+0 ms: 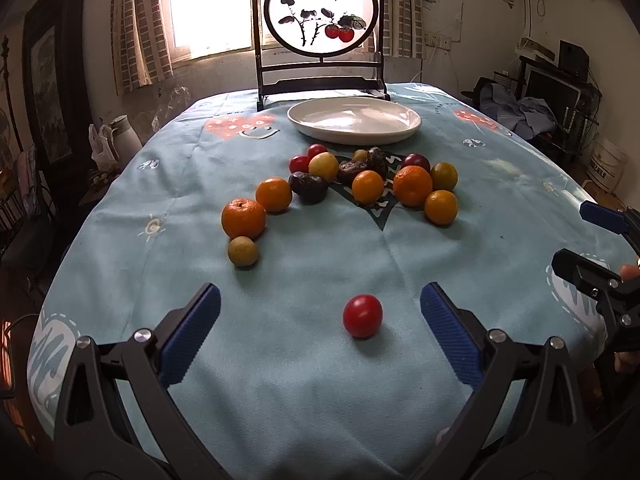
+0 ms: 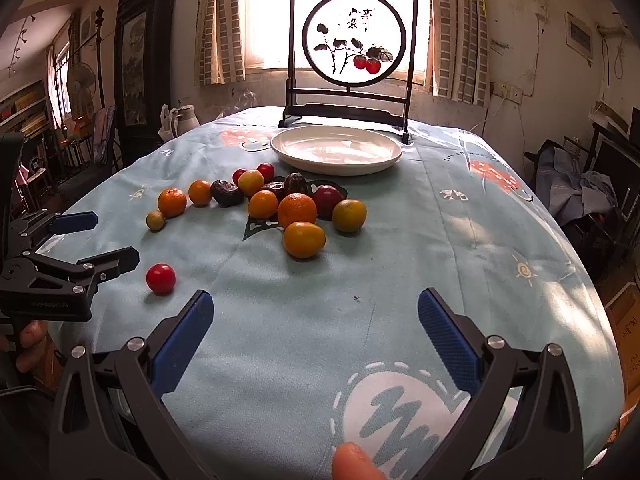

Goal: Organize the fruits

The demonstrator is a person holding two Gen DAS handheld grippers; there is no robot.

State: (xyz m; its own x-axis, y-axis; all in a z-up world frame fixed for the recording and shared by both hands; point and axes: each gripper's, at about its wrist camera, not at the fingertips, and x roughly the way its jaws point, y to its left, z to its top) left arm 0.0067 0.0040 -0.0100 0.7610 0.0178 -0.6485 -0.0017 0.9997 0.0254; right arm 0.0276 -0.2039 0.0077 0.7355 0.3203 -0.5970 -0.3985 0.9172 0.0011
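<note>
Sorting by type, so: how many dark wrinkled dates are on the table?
3: left date beside a yellow fruit, middle date and back date together mid-pile. Others could be hidden.

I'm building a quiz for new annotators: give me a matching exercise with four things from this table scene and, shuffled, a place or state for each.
Things:
1. white plate
2. lone red cherry tomato
3. left tool
4. framed round painting

Places or states:
A. open, holding nothing
B. apart from the fruit cluster, between open fingers
C. standing upright behind the plate
D. empty, beyond the fruit

Pairs: 1-D, 2-B, 3-A, 4-C
</note>
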